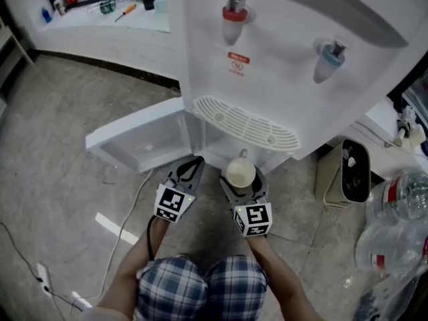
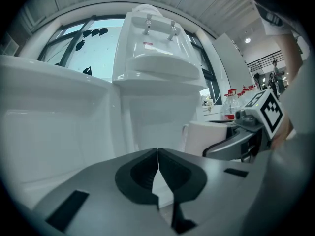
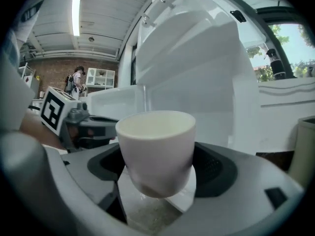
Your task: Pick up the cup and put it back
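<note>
A white cup (image 1: 241, 172) hangs upright above the floor, in front of the water dispenser's open lower compartment. My right gripper (image 1: 241, 177) is shut on the cup (image 3: 156, 149), its dark pads pressing both sides of the wall. The cup's mouth faces up and looks empty. My left gripper (image 1: 196, 163) hovers just to the left, jaws shut with nothing between them (image 2: 158, 154). From the left gripper view the cup (image 2: 206, 136) shows at the right, held in the other gripper's fingers (image 2: 231, 146).
The white water dispenser (image 1: 281, 59) stands ahead with a red tap (image 1: 234, 19), a blue tap (image 1: 329, 60) and a drip grille (image 1: 244, 122). Its cabinet door (image 1: 137, 139) lies swung open to the left. Large water bottles (image 1: 401, 226) sit at the right. A cable (image 1: 120, 226) runs across the floor.
</note>
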Motion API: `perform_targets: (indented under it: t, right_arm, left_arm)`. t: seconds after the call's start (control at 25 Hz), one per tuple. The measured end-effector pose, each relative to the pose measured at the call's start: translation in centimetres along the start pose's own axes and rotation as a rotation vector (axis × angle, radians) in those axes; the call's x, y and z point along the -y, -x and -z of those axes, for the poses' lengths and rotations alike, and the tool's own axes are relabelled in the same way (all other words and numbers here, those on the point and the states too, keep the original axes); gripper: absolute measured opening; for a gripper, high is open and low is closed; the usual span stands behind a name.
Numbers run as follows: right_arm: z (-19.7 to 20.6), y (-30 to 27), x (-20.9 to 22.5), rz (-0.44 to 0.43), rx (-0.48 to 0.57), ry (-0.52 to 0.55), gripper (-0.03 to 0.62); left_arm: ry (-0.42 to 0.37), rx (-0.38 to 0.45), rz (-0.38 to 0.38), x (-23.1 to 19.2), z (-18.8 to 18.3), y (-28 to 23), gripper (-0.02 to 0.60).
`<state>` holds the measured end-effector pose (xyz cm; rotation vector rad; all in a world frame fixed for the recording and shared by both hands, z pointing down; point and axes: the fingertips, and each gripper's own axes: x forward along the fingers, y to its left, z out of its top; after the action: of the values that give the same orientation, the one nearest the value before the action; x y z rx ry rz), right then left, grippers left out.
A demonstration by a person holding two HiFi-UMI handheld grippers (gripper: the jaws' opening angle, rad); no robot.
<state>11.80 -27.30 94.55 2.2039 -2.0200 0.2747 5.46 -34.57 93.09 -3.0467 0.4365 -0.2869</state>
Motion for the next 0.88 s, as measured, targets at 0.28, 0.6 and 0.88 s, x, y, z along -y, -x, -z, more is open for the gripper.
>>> perform_targets:
  t: [0.28,0.6,0.88]
  right_arm:
    - [-2.2,4.7,-2.1,-0.052,0.044,0.045,0.426]
    - [-2.0,4.1,-2.0,-0.041,0.05,0.033,0.428]
    - [-1.8,0.3,-0.1,-0.001,0.064,0.022,0.426]
  left_arm:
    - [-0.002,-0.008,0.013,0.7,0.2,-0.2,0.026]
    - [-0.004,-0.002,0.005,0.6,0.0,0.0,0.026]
    - [0.0,0.001,0.008,0.5,0.0,0.3,0.026]
